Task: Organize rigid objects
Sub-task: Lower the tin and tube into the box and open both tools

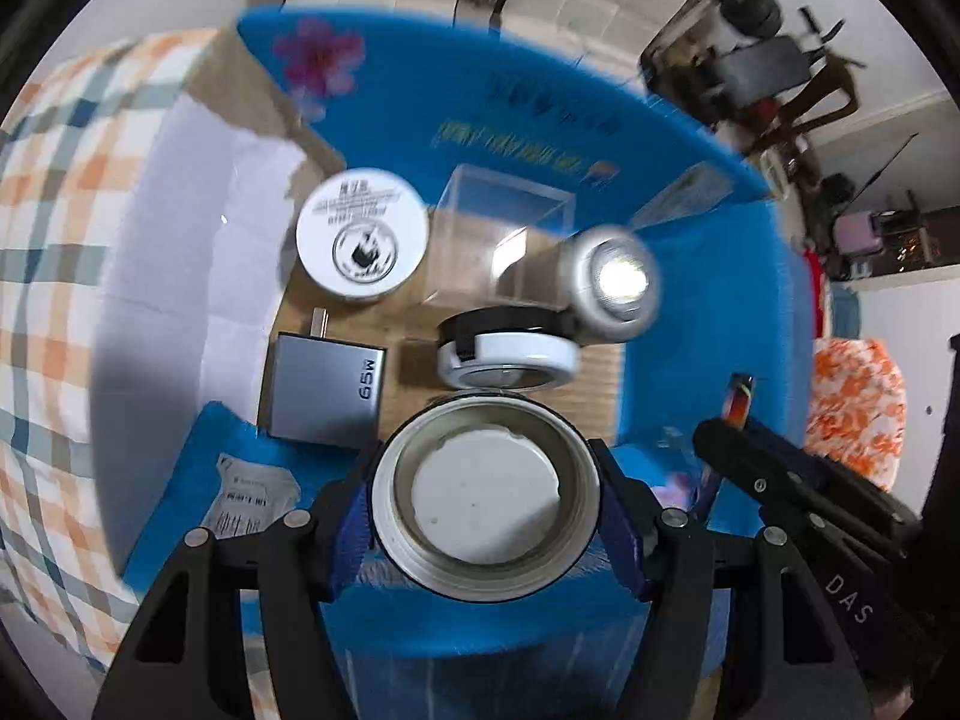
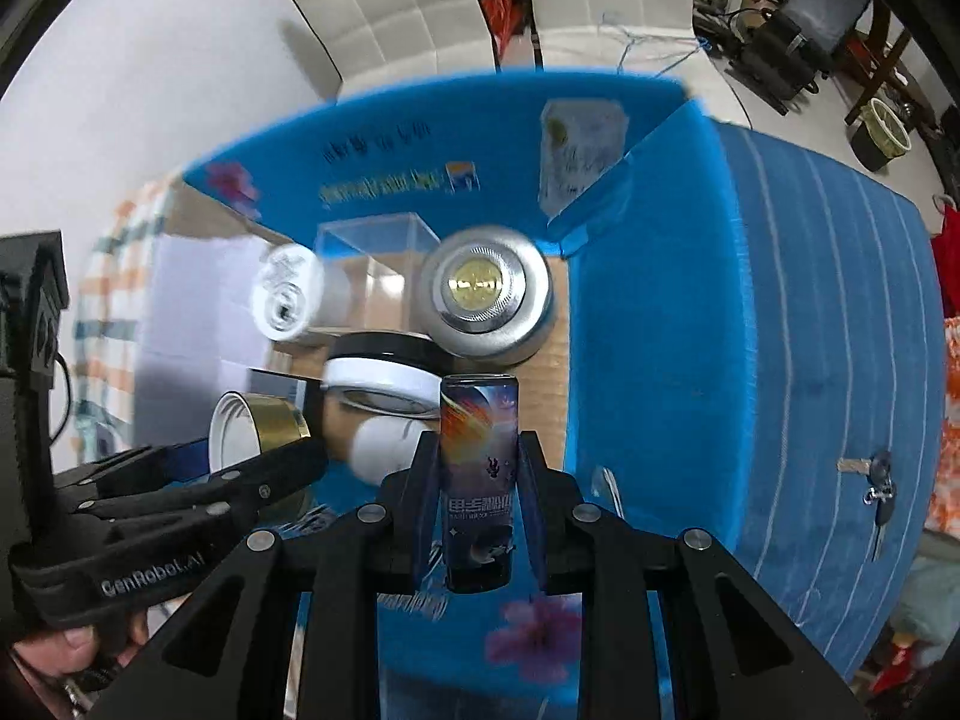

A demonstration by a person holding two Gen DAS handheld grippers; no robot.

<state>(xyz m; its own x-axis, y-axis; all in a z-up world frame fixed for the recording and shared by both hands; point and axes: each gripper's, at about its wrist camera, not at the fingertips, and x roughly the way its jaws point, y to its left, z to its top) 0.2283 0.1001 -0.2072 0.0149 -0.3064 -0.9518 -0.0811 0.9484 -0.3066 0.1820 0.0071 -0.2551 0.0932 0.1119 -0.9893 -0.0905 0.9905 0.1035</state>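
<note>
Box: your blue carton (image 1: 708,312) lies open below both tools, its cardboard floor already crowded.
White tin: a round labelled tin (image 1: 362,234) sits at the left of the floor, touching nothing you carry.
Charger: the grey plug block (image 1: 327,396) lies just below that tin; it is compact and hard, so leave it be.
Left tool: your left gripper (image 1: 485,504) is clamped on the white-and-gold screw cap (image 1: 485,498), pads on its outer wall, open side toward the camera.
Cap handling: likely light, stiff and smooth-sided; hold it across the widest part and squeeze gently.
Ringed jar: a black-and-white lidded jar (image 1: 507,354) lies just beyond the cap.
Silver can: a shiny round can (image 2: 485,297) stands in the far corner.
Right tool: your right gripper (image 2: 477,480) is pinched on a slim printed tube (image 2: 479,468), held by its sides.
Tube handling: probably light and slick; grip mid-length.
</note>
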